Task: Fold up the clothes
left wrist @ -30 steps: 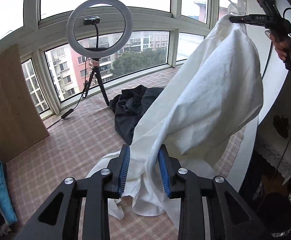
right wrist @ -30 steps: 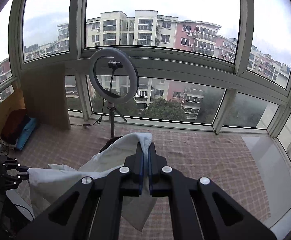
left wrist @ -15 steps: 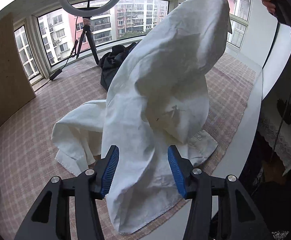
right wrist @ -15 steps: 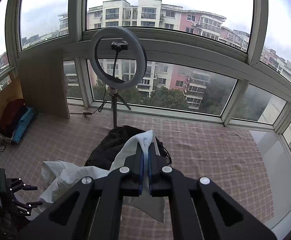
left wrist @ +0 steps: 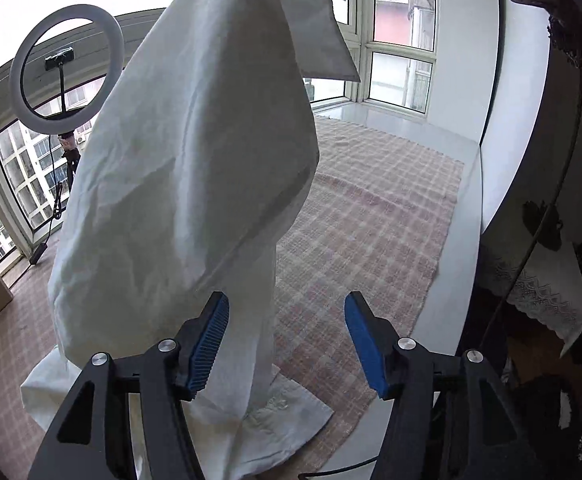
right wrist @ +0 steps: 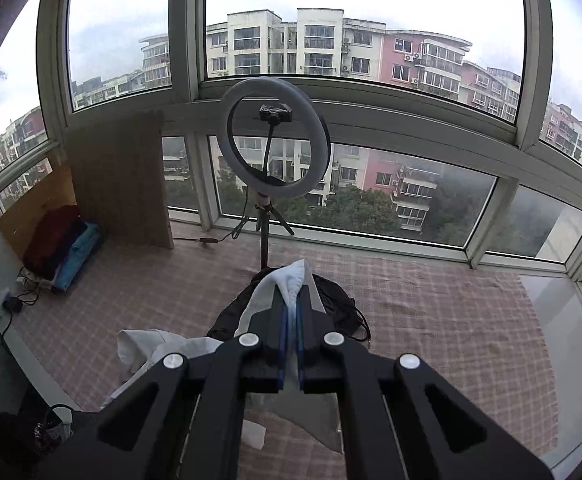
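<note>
Presently the white garment (left wrist: 195, 184) hangs as a tall drape over the checked pink cloth (left wrist: 371, 216) that covers the work surface; its lower hem lies crumpled on that cloth, while its top runs out of the left wrist view. The left gripper (left wrist: 287, 340) has just been opening; its blue pads stand spread, the hanging fabric just beside the left-hand pad, neither pad pressing it. The right gripper (right wrist: 291, 320) has its jaws pressed together, pinching a fold of the white garment (right wrist: 291, 280), which trails down and to the left onto the cloth. Behind it lies a dark garment (right wrist: 343, 304); a ring light (right wrist: 277, 138) on a tripod stands before the windows; folded clothes (right wrist: 63, 244) are stacked far left beside a wooden board (right wrist: 119, 176).
</note>
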